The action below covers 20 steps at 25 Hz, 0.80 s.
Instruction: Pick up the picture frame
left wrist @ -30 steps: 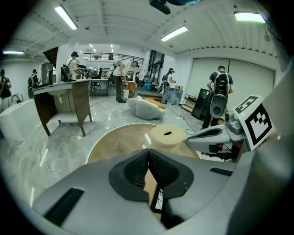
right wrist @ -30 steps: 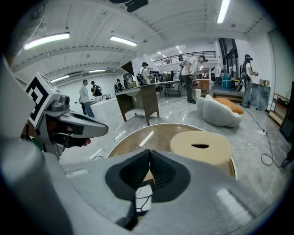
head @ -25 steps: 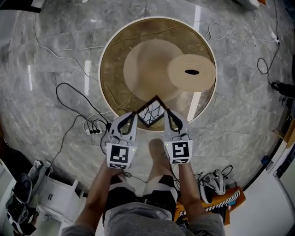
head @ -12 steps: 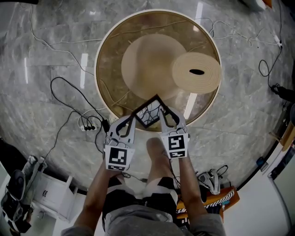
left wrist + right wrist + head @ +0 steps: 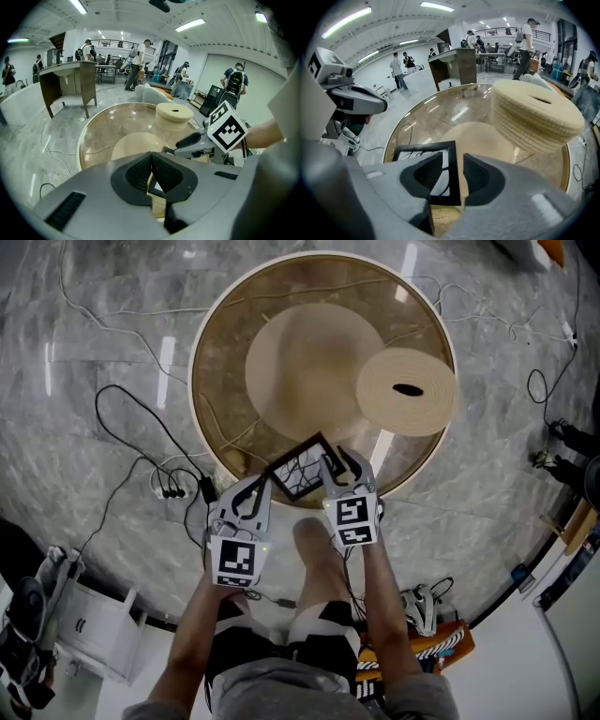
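Observation:
The black picture frame (image 5: 302, 468), with a crack-like line drawing in it, sits tilted at the near rim of the round glass table (image 5: 202, 352). My left gripper (image 5: 263, 484) is shut on the frame's left corner; in the left gripper view its pads (image 5: 140, 174) meet over a pale sliver of the frame (image 5: 157, 187). My right gripper (image 5: 335, 465) is at the frame's right side. Its jaws are opening: the frame's black bar (image 5: 453, 171) stands between them, with a gap to the right pad (image 5: 480, 176).
A thick woven round cushion (image 5: 406, 390) with a dark centre hole lies on the table's right side, and a tan disc (image 5: 314, 367) shows under the glass. Cables (image 5: 127, 432) run over the marble floor at left. A white cabinet (image 5: 94, 629) stands near my legs.
Both grippers have come down with the frame toward the table's near rim. The right gripper's jaws, shut on the frame before, have spread apart.

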### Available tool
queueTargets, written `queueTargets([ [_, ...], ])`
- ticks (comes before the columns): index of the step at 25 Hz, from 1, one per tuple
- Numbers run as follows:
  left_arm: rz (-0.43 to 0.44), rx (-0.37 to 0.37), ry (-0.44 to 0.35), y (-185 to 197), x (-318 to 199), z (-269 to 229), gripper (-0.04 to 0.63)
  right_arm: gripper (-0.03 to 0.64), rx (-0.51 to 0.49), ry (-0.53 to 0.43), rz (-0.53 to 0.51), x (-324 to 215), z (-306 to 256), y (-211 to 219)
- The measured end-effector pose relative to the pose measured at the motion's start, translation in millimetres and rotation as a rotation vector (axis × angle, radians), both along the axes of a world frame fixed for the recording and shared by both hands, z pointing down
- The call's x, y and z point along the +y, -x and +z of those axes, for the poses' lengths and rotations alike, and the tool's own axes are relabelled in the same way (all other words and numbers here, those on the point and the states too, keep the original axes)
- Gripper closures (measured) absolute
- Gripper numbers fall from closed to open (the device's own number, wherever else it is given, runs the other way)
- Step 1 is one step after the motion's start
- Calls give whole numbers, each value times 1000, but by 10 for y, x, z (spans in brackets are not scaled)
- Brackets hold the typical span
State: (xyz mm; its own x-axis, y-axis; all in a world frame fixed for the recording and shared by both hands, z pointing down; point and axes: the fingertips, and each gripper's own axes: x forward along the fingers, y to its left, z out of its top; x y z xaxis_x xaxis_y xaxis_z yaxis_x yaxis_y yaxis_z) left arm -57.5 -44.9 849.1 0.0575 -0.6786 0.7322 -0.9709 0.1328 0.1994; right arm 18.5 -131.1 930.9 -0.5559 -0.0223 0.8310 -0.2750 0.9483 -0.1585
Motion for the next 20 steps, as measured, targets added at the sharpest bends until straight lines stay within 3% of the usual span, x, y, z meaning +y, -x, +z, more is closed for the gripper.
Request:
queueTargets([
  [7,-20,10,8,6,30,78,577,493,54,20,-21,40,167,-60],
  [20,-64,18,22,91,135,86,577,552,108,-28,-58,42,188,-62],
])
